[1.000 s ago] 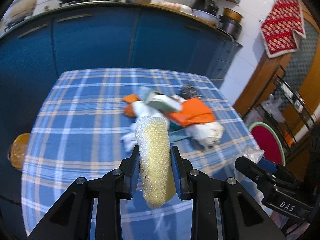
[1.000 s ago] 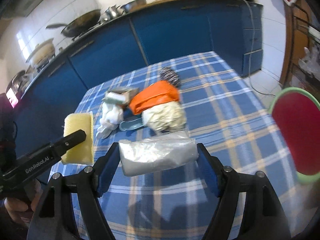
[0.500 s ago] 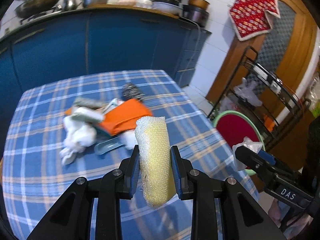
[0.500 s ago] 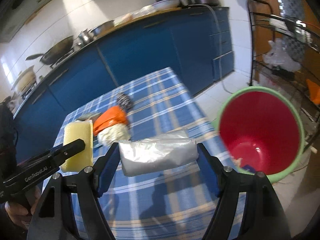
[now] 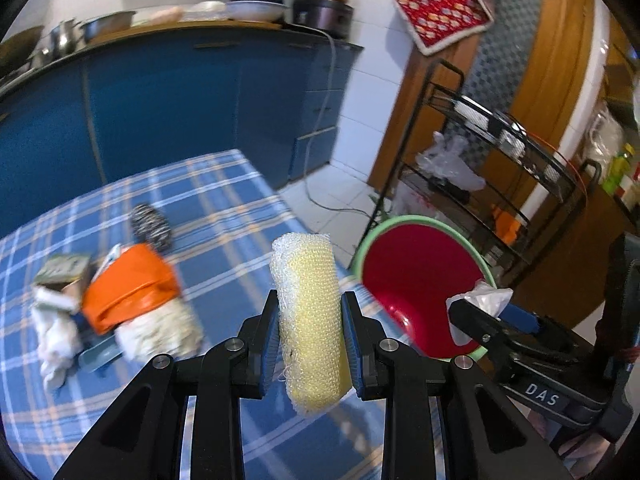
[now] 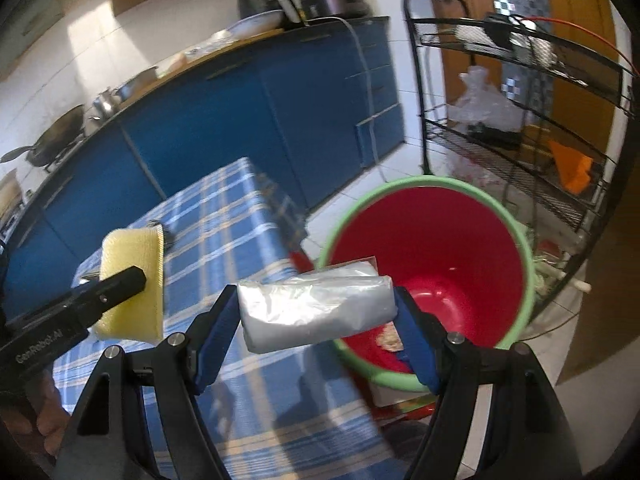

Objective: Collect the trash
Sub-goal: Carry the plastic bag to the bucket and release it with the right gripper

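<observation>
My left gripper squeezes a yellow netted sponge. My right gripper grips a folded clear plastic bag over the red bucket with a green rim, beside the blue checked table.

Red bucket mouth open upward; only scraps at its bottom, interior otherwise free. It stands on the floor just beside the table edge. Black wire rack stands close behind the bucket and bounds that side. Trash pile occupies the mid-table; plaid cloth between pile and bucket-side edge is bare. Blue cabinets close the far side.
</observation>
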`<state>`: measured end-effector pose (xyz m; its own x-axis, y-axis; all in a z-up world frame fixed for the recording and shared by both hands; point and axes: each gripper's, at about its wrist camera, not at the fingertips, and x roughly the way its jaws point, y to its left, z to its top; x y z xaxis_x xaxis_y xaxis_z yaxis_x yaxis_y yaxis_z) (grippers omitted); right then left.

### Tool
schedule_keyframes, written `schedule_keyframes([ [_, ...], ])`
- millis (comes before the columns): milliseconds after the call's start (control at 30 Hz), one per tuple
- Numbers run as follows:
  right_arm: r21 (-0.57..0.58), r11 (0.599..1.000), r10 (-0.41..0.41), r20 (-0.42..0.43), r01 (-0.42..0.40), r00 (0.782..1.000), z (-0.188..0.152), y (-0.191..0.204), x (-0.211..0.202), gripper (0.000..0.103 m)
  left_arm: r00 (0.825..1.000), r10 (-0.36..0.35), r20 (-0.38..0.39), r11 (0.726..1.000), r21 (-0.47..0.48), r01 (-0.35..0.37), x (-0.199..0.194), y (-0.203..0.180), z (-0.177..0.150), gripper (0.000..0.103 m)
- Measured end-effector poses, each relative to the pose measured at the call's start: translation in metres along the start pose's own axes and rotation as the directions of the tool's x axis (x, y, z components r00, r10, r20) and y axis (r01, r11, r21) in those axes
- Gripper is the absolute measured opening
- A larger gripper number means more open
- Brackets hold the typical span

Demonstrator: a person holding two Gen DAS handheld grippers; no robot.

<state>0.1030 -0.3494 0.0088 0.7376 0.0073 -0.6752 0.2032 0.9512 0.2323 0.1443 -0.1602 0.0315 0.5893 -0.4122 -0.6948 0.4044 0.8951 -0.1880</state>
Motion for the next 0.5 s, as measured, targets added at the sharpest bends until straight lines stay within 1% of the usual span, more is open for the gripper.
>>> schedule_keyframes([
  [267, 0.051, 0.996, -0.072, -0.026, 0.074, 0.997, 0.002, -0.045, 0.016, 0.077, 0.999, -0.024, -0.035, 0.999, 0.044, 0.025, 0.034, -0.035, 0.010, 0.030],
  [500, 0.061, 0.992, -0.104, -0.032, 0.106, 0.994, 0.003, -0.071, 0.028, 0.077, 0.997, -0.033, -0.065, 0.997, 0.074, 0.038, 0.059, -0.056, 0.012, 0.030],
])
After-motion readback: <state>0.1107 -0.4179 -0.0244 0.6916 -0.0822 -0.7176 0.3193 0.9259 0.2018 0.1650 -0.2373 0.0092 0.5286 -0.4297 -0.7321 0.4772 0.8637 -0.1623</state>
